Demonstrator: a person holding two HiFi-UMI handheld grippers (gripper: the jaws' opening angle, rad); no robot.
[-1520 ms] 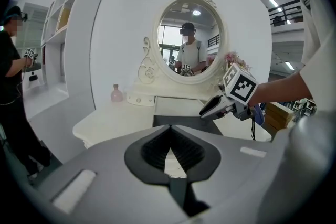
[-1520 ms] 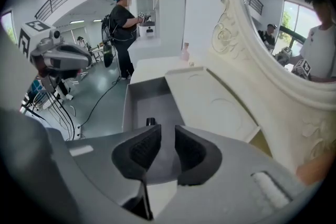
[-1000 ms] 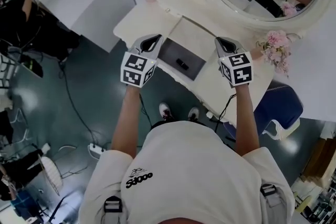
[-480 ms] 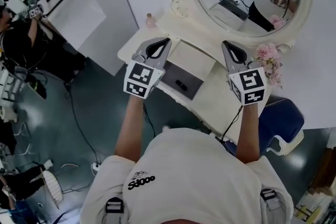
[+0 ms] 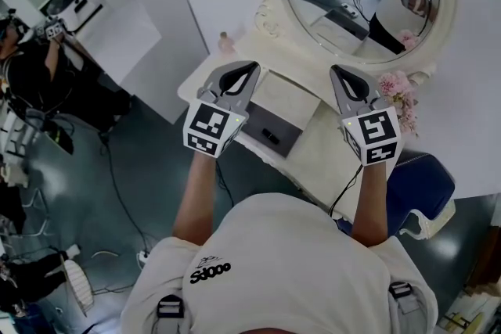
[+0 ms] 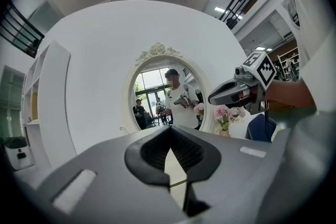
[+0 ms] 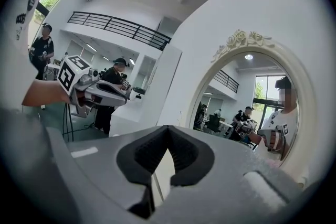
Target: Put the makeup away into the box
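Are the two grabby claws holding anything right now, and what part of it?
Nothing is held. The left gripper and the right gripper each have their jaws shut together with nothing between them, above the dressing table.

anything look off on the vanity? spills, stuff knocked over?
Nothing stands out. The box sits open on the table with one small dark item inside; the pink bottle and the flowers stand upright. No spill visible. The left gripper and right gripper are shut and empty.

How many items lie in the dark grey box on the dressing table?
1: a small black item near the dark grey box's middle; the left gripper may hide others.
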